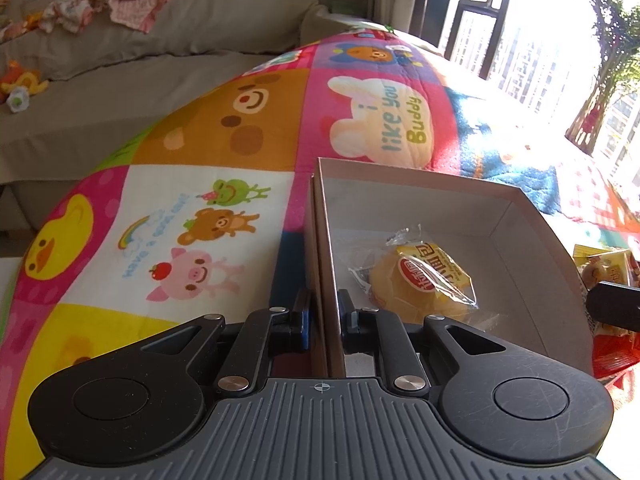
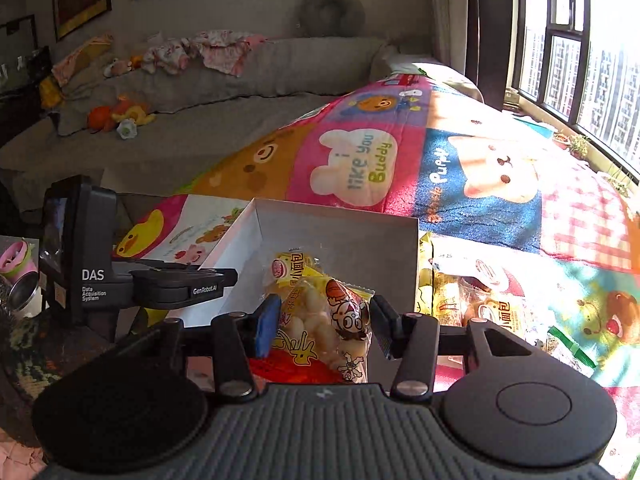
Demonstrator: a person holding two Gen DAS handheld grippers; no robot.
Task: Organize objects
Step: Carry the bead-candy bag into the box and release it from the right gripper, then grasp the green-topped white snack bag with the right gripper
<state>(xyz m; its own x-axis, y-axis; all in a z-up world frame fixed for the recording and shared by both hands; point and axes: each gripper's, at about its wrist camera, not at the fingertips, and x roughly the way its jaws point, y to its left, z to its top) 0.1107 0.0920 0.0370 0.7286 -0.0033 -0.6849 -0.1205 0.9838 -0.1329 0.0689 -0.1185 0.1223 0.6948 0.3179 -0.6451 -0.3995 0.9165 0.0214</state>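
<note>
An open cardboard box lies on a cartoon-print quilt, with one wrapped yellow bun inside it. My left gripper is shut on the box's left wall, one finger outside and one inside. In the right wrist view the same box sits ahead, the bun showing inside. My right gripper is shut on a clear snack bag of pale round pieces with cartoon print, held just in front of the box's near edge. The left gripper's body shows at the left.
More wrapped snack packs lie on the quilt right of the box. A grey sofa with plush toys and clothes runs behind. A window is at the right. A pink cup stands at far left.
</note>
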